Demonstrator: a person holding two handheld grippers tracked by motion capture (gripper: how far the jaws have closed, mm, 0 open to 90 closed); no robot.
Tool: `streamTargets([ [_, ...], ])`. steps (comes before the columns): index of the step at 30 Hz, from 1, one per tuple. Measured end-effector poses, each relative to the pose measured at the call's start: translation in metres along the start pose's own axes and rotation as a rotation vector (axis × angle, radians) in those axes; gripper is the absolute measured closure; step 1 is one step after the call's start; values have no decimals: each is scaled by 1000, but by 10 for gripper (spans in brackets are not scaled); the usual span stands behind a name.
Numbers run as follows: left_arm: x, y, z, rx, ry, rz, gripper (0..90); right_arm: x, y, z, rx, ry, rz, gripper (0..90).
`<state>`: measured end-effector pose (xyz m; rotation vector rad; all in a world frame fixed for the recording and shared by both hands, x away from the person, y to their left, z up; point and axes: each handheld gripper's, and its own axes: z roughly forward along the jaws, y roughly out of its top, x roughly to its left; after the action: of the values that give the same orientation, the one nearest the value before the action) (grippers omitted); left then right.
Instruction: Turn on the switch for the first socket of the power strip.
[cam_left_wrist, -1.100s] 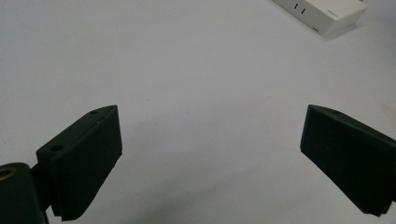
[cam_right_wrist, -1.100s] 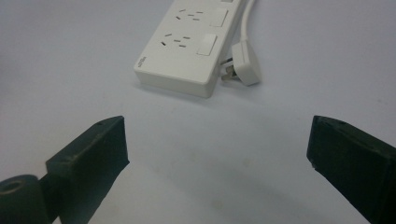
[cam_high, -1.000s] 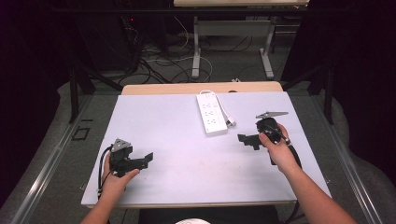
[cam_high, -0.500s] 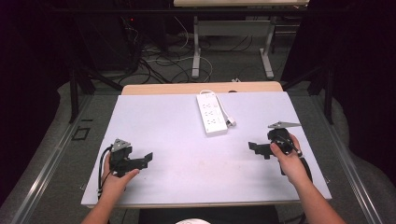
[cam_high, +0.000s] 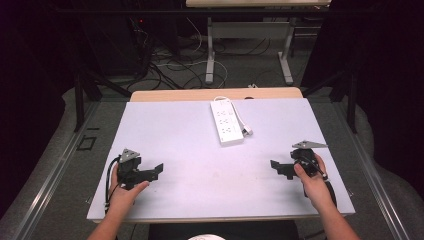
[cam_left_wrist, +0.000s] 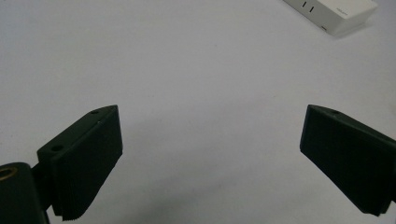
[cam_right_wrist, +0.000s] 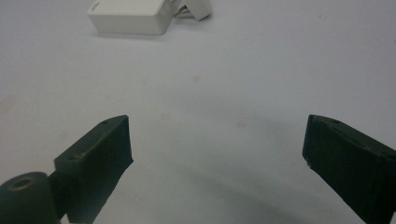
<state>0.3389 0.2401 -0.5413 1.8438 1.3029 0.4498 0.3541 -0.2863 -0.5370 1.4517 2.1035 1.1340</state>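
Note:
A white power strip (cam_high: 227, 121) lies on the white table top (cam_high: 190, 145) toward the back middle, a short cord with its plug (cam_high: 246, 131) curled at its right side. My left gripper (cam_high: 158, 170) rests low at the front left, open, nothing between its jaws. My right gripper (cam_high: 276, 167) sits at the front right, open and empty too. In the left gripper view the power strip (cam_left_wrist: 334, 13) shows at the top right, far beyond the open left gripper (cam_left_wrist: 210, 161). In the right gripper view the power strip (cam_right_wrist: 135, 14) lies at the top left, beyond the open right gripper (cam_right_wrist: 217, 161).
The table's wooden back edge (cam_high: 215, 93) borders a floor with cables (cam_high: 165, 70) and another table's legs (cam_high: 211, 50). A black cable (cam_high: 108, 185) trails from the left gripper over the front edge.
My right gripper has drawn back from near the power strip toward the front right of the table. The left gripper has stayed put.

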Motion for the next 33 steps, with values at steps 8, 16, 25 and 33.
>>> streamTargets([
  [8,0,1,-1,17,-8,3,61,-4,-6,0,-39,-41,17,77],
  [16,1,1,-1,6,-12,6,61,-10,-15,4,-38,-76,17,91],
  [25,1,1,0,-5,-9,4,61,-11,-19,8,-28,-90,10,95],
  [33,1,1,0,-4,-9,4,61,-14,-20,8,-21,-93,30,95],
])
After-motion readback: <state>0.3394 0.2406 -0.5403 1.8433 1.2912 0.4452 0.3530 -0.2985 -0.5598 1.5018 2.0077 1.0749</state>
